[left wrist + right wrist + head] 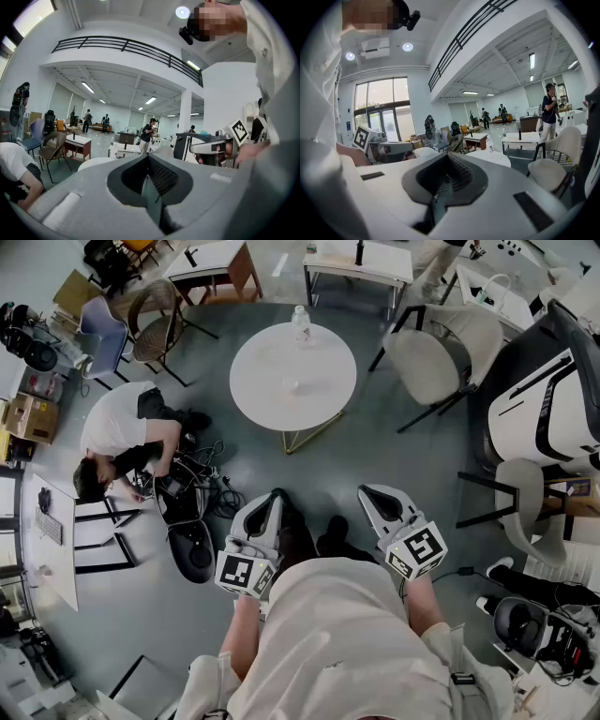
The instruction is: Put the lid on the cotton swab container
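Both grippers are held close to my body, away from the round white table point(323, 381). My left gripper point(272, 497) is shut with nothing between its jaws; its own view shows the jaws point(149, 176) pressed together. The right gripper point(368, 491) is likewise shut and empty, with its jaws point(440, 183) closed in its own view. A small pale thing point(290, 385) lies on the table, too small to tell what it is. A clear bottle point(301, 324) stands at the table's far edge. No cotton swab container or lid can be made out.
A person point(122, 432) crouches over cables on the floor at the left. A beige chair point(441, 352) stands to the right of the table, wicker and blue chairs point(155, 329) at the far left. A white desk point(361, 261) is beyond.
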Demonstrator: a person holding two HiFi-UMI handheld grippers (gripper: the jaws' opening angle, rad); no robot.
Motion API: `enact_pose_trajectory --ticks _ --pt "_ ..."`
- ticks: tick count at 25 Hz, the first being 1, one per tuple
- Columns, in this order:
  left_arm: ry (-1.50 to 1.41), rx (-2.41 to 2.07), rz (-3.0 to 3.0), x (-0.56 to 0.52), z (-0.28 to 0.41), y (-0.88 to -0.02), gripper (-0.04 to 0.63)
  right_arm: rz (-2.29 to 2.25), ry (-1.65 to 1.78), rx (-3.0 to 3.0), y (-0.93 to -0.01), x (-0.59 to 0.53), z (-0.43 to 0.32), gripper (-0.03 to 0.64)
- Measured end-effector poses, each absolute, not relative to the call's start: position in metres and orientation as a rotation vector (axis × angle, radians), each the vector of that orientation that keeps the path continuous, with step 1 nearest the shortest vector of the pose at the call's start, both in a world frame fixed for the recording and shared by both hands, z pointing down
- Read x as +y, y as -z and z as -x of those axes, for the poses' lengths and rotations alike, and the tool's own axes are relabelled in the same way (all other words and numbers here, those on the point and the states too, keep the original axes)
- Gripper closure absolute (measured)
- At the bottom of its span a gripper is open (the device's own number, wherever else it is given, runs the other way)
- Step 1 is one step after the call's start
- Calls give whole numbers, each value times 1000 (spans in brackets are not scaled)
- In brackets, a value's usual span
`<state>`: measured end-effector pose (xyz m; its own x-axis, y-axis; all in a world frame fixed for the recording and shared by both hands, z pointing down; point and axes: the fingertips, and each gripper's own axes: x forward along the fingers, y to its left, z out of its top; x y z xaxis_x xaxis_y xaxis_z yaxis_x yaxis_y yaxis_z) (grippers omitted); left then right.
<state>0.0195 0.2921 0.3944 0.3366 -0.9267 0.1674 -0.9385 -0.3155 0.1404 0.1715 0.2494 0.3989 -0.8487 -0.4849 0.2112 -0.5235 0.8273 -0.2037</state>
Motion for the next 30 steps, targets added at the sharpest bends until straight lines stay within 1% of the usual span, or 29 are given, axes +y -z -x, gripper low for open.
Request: enact_pose_trajectory --ticks 13,22,30 --pt "-104 -1709 -2416 266 -26 -386 584 -864 -327 -2870 -390 227 -169 612" --pt "-146 -1690 -2410 257 -45 -392 584 -882 -418 -2867 -396 222 -183 612" --pt "-191 -1642 -2390 245 -50 -409 584 -866 -452 -2853 -404 209 -173 612"
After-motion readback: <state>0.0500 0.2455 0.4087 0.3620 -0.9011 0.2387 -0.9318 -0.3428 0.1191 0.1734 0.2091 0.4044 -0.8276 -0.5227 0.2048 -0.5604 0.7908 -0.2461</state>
